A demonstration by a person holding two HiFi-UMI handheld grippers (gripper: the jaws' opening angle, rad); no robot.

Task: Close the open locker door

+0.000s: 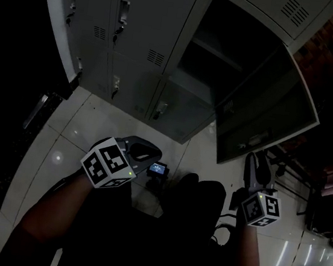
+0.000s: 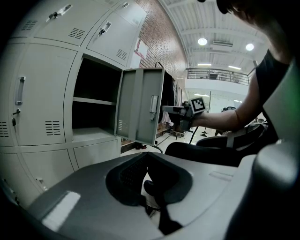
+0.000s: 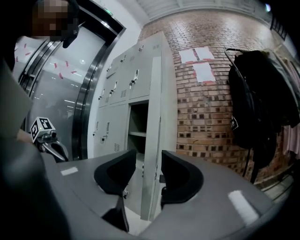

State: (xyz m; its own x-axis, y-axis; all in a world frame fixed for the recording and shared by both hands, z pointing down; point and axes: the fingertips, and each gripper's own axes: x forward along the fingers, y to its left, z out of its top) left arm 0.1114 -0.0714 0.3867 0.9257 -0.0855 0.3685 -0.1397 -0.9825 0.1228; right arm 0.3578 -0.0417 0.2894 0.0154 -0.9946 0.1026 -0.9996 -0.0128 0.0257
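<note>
Head view looks down on the locker (image 1: 204, 55) with its door (image 1: 266, 112) swung wide to our right, so the inside is dark and exposed. We hold the right tool (image 1: 255, 162) out by the door's free edge, and we judge that is because a push there swings it most easily. Right gripper view looks along that tool's jaws. They stand wide apart, and the door's edge lines up in the gap between them, with no pad pressing on it that we can see. Left gripper view shows the right tool just beside the door's handle (image 2: 153, 107); whether they touch we cannot tell. We hold the left tool (image 1: 151, 155) low and back, well apart from the door, with its jaws together on nothing. We judge it has no part in this step. The door is fully open, so the closing is not yet begun. Next we would need to press the free edge round toward the locker.
</note>
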